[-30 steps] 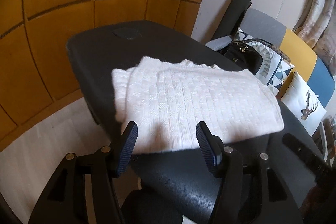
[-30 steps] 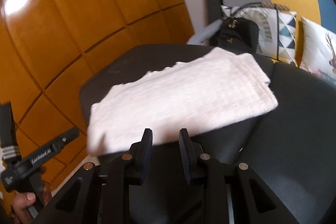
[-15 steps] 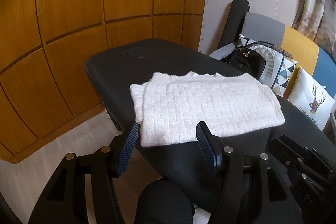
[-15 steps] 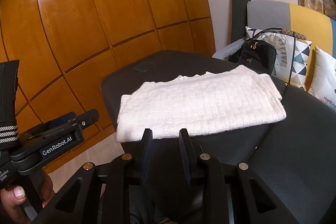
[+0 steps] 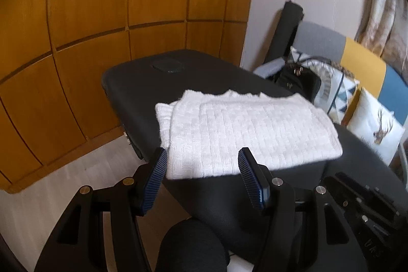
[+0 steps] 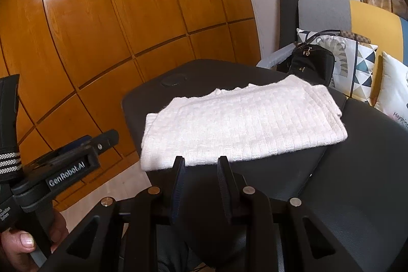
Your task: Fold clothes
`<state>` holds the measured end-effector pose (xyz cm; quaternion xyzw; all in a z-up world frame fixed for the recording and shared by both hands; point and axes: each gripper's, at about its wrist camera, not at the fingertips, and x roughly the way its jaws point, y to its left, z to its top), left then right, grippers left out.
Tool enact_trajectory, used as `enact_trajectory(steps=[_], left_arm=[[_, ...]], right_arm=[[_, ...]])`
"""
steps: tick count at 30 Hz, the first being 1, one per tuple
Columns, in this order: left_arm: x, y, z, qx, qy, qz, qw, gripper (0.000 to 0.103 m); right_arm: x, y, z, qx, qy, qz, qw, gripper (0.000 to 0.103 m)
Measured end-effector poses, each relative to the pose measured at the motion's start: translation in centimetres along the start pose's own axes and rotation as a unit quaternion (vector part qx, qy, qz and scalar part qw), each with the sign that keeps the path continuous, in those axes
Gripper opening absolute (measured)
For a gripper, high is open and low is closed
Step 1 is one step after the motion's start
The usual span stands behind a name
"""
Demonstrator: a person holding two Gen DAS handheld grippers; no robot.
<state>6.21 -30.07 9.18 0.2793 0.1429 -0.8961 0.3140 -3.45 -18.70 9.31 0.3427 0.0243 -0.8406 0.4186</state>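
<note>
Both grippers have pulled back and up from the cloth since the earlier frames, so more of the padded top and the wall behind now shows in each wrist view. Between the 2 most recent moments the framing barely changes.

The white knitted garment (image 5: 244, 134), a thick waffle-textured piece, lies folded into a neat rectangle on the black padded surface (image 5: 142, 83), near its front edge and squared to it. Several layers show at its left end, stepped slightly, so the folding looks complete or nearly so.

The left gripper (image 5: 201, 180) hangs in front of the garment with its jaws standing wide apart and nothing between them; the blue ribbed pads frame the cloth's near edge without touching it. The right gripper (image 6: 201, 185) has its jaws narrower but still parted, also empty, short of the cloth. In the right view a hand (image 6: 17, 244) grips the left tool's handle at lower left.

Backing off with both jaws empty probably serves to leave the stack undisturbed and check its shape. A dark handbag (image 6: 313, 63) and patterned cushions (image 6: 357, 60) rest on the sofa beyond the far corner.
</note>
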Motion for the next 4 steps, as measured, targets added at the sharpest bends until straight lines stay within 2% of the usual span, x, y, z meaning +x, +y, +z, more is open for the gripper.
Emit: enact_trajectory(steps=[4], left_arm=[[-0.3, -0.09, -0.02, 0.0, -0.01, -0.005, 0.9999, 0.061]], right_arm=[[0.18, -0.04, -0.08, 0.0, 0.002, -0.001, 1.0, 0.026]])
